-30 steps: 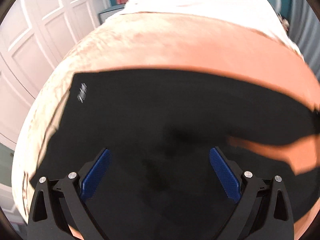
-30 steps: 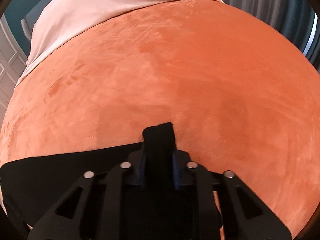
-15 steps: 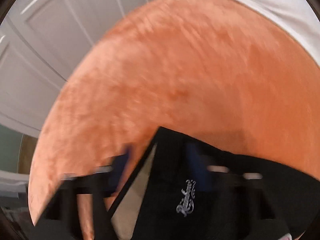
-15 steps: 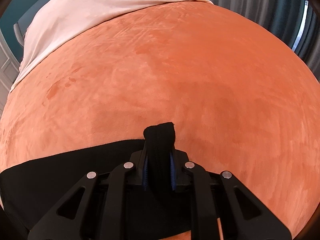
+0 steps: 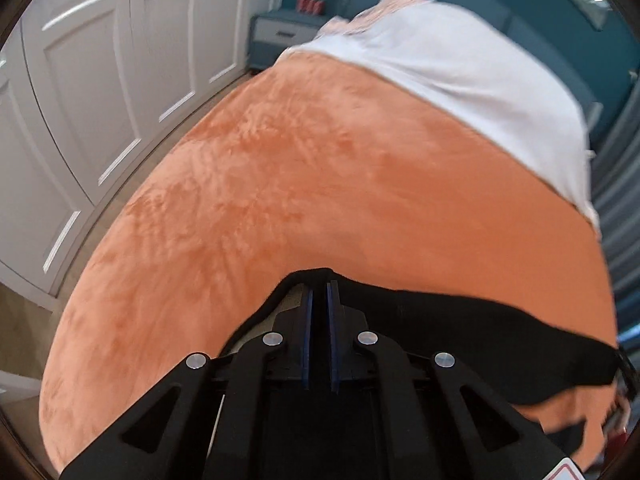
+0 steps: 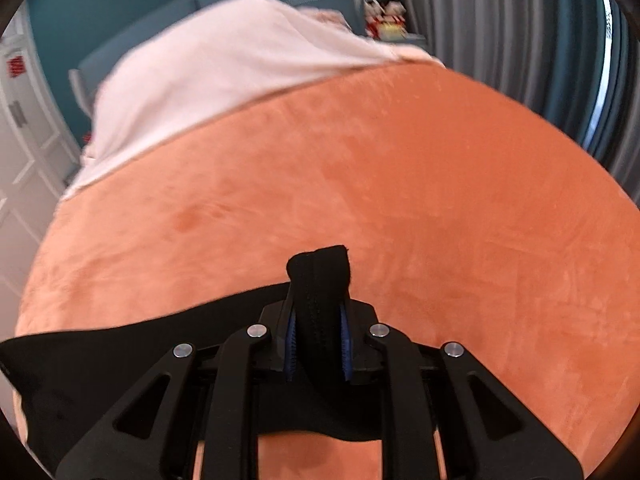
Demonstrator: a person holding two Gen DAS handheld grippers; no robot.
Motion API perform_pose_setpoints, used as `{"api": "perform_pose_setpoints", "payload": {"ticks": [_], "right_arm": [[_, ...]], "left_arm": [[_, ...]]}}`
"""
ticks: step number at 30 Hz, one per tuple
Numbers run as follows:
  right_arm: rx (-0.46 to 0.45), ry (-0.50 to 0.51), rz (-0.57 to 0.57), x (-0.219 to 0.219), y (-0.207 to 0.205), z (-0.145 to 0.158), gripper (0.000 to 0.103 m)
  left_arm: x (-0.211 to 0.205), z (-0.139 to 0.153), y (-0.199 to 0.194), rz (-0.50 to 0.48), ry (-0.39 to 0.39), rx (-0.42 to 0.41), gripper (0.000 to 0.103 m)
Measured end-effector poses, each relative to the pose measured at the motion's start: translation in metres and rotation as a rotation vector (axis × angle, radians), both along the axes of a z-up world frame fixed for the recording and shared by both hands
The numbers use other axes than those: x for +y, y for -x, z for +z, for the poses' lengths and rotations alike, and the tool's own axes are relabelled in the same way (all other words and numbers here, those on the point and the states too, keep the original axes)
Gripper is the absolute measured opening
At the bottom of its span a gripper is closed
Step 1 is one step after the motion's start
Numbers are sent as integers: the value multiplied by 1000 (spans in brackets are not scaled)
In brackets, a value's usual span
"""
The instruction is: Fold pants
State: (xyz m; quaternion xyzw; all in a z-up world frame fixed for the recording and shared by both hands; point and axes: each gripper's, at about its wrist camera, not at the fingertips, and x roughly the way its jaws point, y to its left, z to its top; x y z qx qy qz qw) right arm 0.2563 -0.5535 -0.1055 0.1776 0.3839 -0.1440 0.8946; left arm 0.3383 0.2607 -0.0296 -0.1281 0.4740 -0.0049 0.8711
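The black pants (image 5: 480, 340) hang in a band across the orange blanket (image 5: 320, 160), held at both ends. My left gripper (image 5: 319, 285) is shut on one edge of the cloth, which drapes over its blue pads (image 5: 306, 320) and runs off to the right. In the right wrist view the pants (image 6: 100, 360) stretch away to the left. My right gripper (image 6: 318, 309) is shut on a thick folded bunch of them (image 6: 320, 264) that sticks up past the fingertips. Both grippers are raised above the bed and point down at it.
A white sheet (image 5: 460, 80) covers the far end of the bed beyond the orange blanket (image 6: 400, 200). White wardrobe doors (image 5: 100, 80) stand along the left, with a nightstand (image 5: 280, 36) at the back. Grey curtains (image 6: 520, 20) hang on the right.
My left gripper went from wide open over the flat pants to shut on their edge, then lifted and swung away. My right gripper rose, still holding its bunch.
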Motion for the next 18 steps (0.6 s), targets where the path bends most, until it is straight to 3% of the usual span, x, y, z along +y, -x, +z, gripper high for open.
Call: {"api": "perform_pose_setpoints", "payload": {"ticks": [3, 7, 11, 15, 18], "right_arm": [[-40, 13, 45, 10, 40, 21, 15], [-50, 27, 86, 14, 94, 32, 15], [-18, 45, 116, 17, 142, 27, 15], [63, 60, 123, 17, 178, -1, 16], [110, 67, 112, 20, 188, -20, 16]], "left_arm": [[7, 17, 51, -23, 10, -9, 5], [8, 17, 110, -53, -48, 29, 6], [8, -7, 153, -60, -146, 125, 6], [13, -49, 168, -38, -193, 213, 6], [11, -73, 175, -33, -238, 256, 0]]}}
